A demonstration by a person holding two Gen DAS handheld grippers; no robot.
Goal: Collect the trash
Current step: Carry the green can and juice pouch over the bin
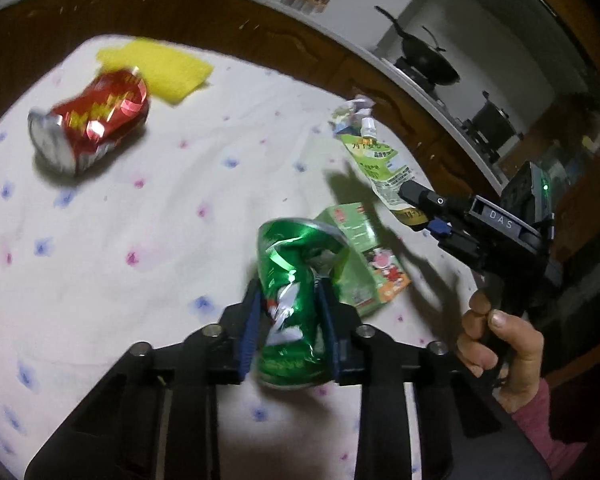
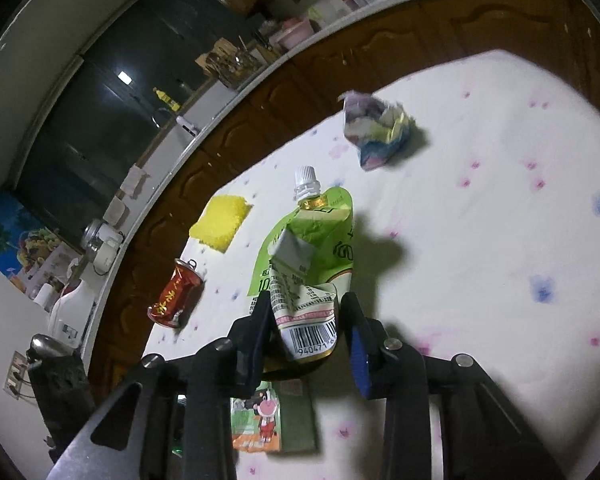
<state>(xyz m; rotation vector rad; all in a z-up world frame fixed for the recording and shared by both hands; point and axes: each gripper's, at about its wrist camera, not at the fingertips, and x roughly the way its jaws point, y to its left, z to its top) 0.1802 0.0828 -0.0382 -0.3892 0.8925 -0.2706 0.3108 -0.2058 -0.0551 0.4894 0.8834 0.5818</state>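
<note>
Green crushed aluminium can [image 1: 296, 300] sits clamped lengthwise in the left gripper [image 1: 290, 332] above the flowered tablecloth [image 1: 140, 220]; the right gripper [image 2: 306, 332] pinches a green spouted drink pouch [image 2: 308, 264]. The dented red can [image 1: 90, 120] lies far left, nearer the left hand.

there are two cans: one green can [image 1: 296, 304] and one red can [image 1: 90, 120]. there is one green drink pouch [image 2: 308, 268] with a white cap. there is one flat juice box [image 1: 366, 264] with a cartoon on it. there is one ball of crumpled paper [image 2: 376, 134]. there is one yellow sponge [image 1: 160, 72]. that makes six things over the flowery cloth [image 1: 140, 220]. there are two tools, the left tool [image 1: 290, 312] and the right tool [image 2: 306, 328], and one hand [image 1: 500, 344] shows.
</note>
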